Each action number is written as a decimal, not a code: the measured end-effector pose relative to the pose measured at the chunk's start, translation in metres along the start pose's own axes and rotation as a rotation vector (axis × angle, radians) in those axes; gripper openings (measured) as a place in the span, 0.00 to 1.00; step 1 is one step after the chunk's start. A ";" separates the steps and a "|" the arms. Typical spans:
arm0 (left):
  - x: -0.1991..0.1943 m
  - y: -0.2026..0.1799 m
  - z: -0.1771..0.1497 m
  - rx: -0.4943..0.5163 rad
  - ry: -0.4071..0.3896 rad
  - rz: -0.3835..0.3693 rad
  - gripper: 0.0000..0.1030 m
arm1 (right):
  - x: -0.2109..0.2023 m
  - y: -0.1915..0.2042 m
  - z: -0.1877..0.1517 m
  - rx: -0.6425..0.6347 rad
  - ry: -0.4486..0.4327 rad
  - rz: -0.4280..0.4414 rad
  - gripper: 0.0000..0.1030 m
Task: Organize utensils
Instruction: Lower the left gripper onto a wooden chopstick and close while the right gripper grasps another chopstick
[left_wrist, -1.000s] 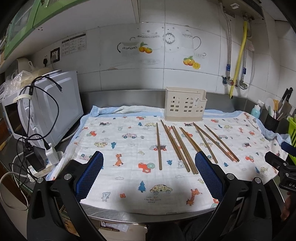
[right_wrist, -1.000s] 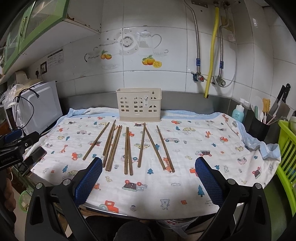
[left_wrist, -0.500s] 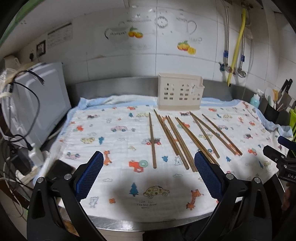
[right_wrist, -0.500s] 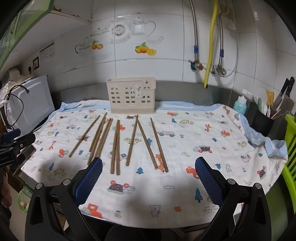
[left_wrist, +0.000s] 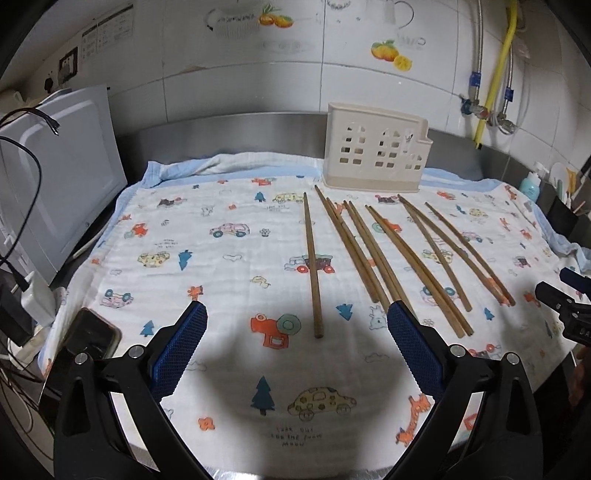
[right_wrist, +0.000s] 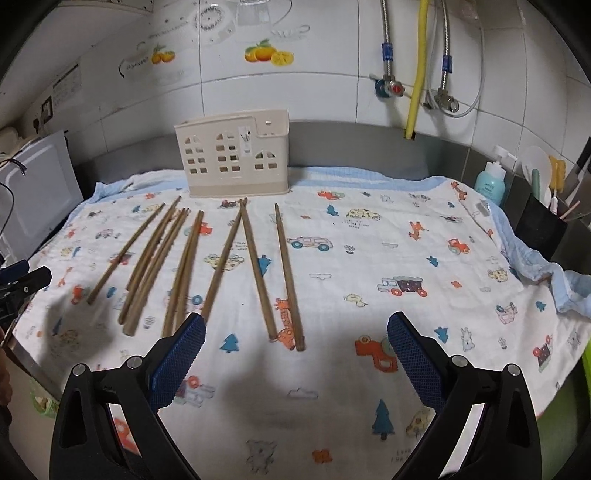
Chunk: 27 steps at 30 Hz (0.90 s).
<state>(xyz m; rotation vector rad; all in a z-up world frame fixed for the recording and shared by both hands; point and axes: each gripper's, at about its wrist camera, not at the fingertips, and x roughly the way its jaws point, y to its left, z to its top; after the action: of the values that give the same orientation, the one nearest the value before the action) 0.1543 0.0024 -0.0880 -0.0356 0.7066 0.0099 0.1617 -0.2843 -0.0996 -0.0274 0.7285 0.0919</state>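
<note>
Several brown wooden chopsticks (left_wrist: 373, 251) lie side by side on a white printed cloth (left_wrist: 221, 258), pointing toward a cream perforated utensil holder (left_wrist: 375, 149) at the back. They also show in the right wrist view (right_wrist: 184, 266), with the holder (right_wrist: 232, 153) behind them. My left gripper (left_wrist: 295, 347) is open and empty, just short of the near end of the leftmost chopstick (left_wrist: 312, 266). My right gripper (right_wrist: 295, 354) is open and empty, near the ends of the two rightmost chopsticks (right_wrist: 286, 273).
A white microwave (left_wrist: 55, 184) with cables stands at the left, and a phone (left_wrist: 92, 336) lies at the cloth's left edge. A blue bottle (right_wrist: 489, 182) and a black utensil pot (right_wrist: 541, 225) stand at the right. Pipes hang on the tiled wall (right_wrist: 415, 74).
Both grippers have moved forward and lower over the cloth, closer to the near ends of the chopsticks. Both stay open. The chopsticks and holder have not moved.
</note>
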 end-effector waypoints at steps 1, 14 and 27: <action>0.004 0.000 0.000 0.001 0.009 -0.004 0.88 | 0.005 0.000 0.001 -0.005 0.008 -0.003 0.92; 0.072 -0.004 0.005 -0.022 0.134 -0.049 0.53 | 0.048 -0.009 0.005 -0.006 0.087 0.031 0.71; 0.096 -0.008 0.004 -0.015 0.169 -0.069 0.22 | 0.066 -0.012 0.005 -0.003 0.121 0.065 0.42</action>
<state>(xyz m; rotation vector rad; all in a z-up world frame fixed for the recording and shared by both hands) 0.2302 -0.0060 -0.1470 -0.0757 0.8743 -0.0549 0.2153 -0.2909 -0.1400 -0.0118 0.8504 0.1546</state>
